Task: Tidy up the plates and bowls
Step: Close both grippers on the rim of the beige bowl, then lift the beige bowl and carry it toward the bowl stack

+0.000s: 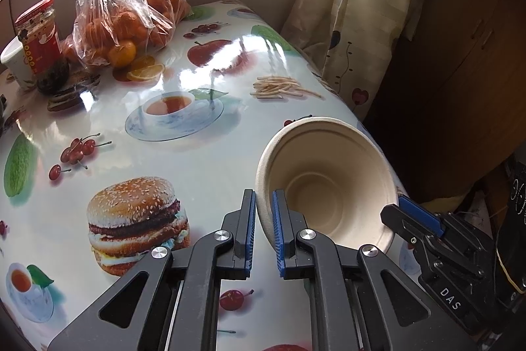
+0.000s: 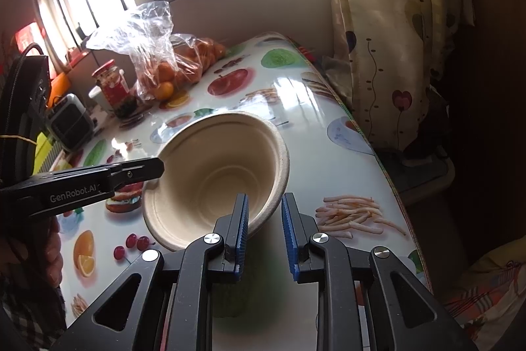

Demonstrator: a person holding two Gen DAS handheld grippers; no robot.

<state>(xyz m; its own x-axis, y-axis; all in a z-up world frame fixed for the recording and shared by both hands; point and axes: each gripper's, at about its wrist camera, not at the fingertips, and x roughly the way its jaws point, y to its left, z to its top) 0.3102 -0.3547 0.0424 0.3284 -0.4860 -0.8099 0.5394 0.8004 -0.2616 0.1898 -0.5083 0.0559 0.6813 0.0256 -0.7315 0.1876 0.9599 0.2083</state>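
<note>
A beige paper bowl [image 1: 325,176] is tilted above the table near its right edge; it also shows in the right wrist view [image 2: 213,173]. My left gripper [image 1: 264,213] is shut on the bowl's left rim. My right gripper [image 2: 264,216] straddles the bowl's right rim with a gap still showing on the outer side, so it is open. In the left wrist view my right gripper [image 1: 414,216] shows at the bowl's right rim. In the right wrist view my left gripper [image 2: 154,168] shows at the bowl's left rim.
The table [image 1: 213,153] has a glossy food-print cloth. A plastic bag of oranges [image 1: 125,18], a red-lidded jar [image 1: 39,35] and a white cup [image 1: 13,58] stand at the far left. A curtain [image 1: 355,5] hangs past the right edge. A small grey appliance [image 2: 70,120] sits left.
</note>
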